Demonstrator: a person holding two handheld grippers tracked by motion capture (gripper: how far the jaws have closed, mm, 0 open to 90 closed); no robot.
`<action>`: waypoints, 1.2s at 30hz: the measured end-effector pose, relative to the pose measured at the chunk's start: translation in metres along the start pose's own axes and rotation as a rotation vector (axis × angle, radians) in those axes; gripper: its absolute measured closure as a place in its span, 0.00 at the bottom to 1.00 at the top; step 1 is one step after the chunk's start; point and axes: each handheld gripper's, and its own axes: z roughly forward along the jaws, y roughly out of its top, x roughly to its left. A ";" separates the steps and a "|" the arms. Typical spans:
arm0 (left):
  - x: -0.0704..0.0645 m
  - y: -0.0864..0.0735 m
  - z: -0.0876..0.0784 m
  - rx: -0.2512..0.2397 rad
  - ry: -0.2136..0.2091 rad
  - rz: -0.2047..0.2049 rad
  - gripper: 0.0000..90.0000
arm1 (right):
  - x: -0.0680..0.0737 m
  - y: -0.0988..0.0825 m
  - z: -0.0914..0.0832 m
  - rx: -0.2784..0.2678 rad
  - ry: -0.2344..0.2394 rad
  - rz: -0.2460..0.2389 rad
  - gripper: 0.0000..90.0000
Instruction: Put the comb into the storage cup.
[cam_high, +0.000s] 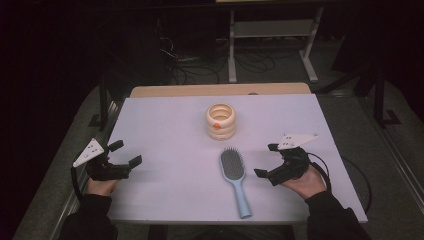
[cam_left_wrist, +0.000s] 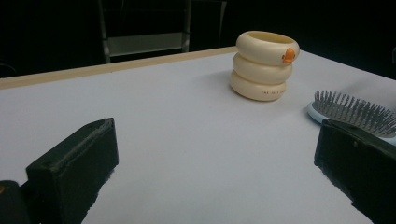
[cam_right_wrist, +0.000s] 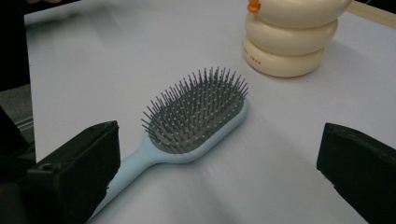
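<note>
A: Right gripper (cam_high: 267, 161)?
B: Jaws wide apart, nothing between them. It sits near the right edge of the table (cam_high: 165, 120), just right of the hairbrush (cam_high: 234, 175).
A: Brush?
B: Flat, bristles up, light blue handle toward the person. The cream ringed holder (cam_high: 220, 121) stands upright just behind it.
A: Left gripper (cam_high: 126, 154)?
B: Also wide open, empty, at the left edge, well apart from the brush.

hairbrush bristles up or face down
Bristles up. The hairbrush lies flat on the table, grey bristles pointing up in both the right gripper view and the high view, handle toward the person.
</note>
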 end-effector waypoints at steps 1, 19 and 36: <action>0.000 0.000 0.000 0.001 0.000 0.000 0.00 | 0.001 0.000 0.001 0.004 0.002 -0.005 0.00; 0.000 0.000 0.000 0.004 -0.005 0.004 0.00 | 0.015 0.004 0.015 0.059 0.049 -0.049 0.00; 0.000 0.000 0.001 0.005 -0.007 0.004 0.00 | 0.031 0.007 0.029 0.105 0.105 -0.089 0.00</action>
